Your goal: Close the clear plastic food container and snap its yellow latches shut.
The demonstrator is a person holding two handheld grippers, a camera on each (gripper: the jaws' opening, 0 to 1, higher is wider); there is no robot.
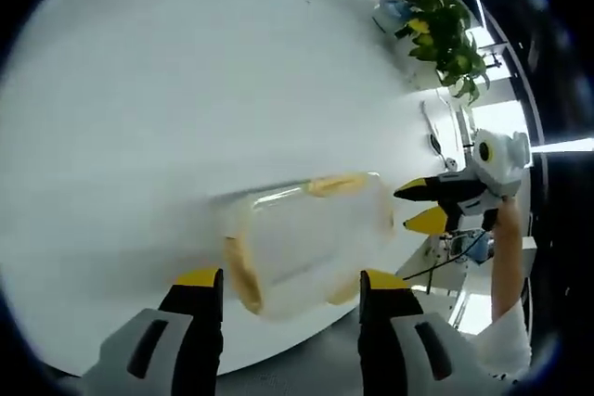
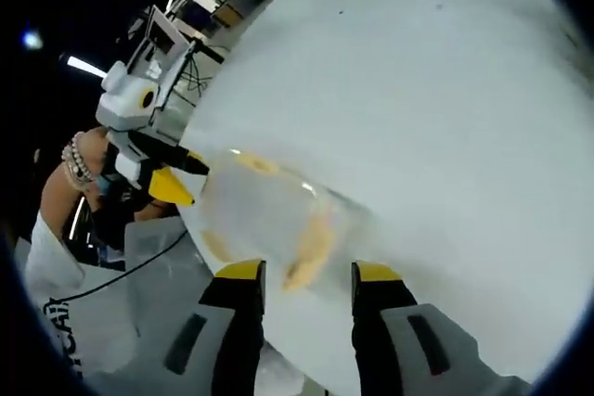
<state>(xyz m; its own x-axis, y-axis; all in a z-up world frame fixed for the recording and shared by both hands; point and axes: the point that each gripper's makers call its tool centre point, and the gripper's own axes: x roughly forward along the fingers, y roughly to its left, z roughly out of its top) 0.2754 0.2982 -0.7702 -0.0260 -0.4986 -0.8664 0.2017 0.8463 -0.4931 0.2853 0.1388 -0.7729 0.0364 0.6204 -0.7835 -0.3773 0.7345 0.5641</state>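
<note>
We see the clear container [image 1: 306,238] with yellow latches [image 1: 338,184] lying near the white desk's [image 1: 186,90] edge, between our released jaws. The left gripper [image 1: 290,285] and right gripper [image 2: 302,275] flank it; a potted plant [image 1: 447,36] stands beyond

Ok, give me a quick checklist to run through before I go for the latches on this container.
1. Container on the white table: ok, sitting near the table edge.
2. Left tool open, jaws either side of the container: ok.
3. Right tool open, near a yellow latch: ok.
4. Both tools free of any load: ok, nothing held.
5. Lid fully seated: cannot tell, picture is blurred.
6. Latches snapped shut: cannot tell, too blurred to read.
</note>
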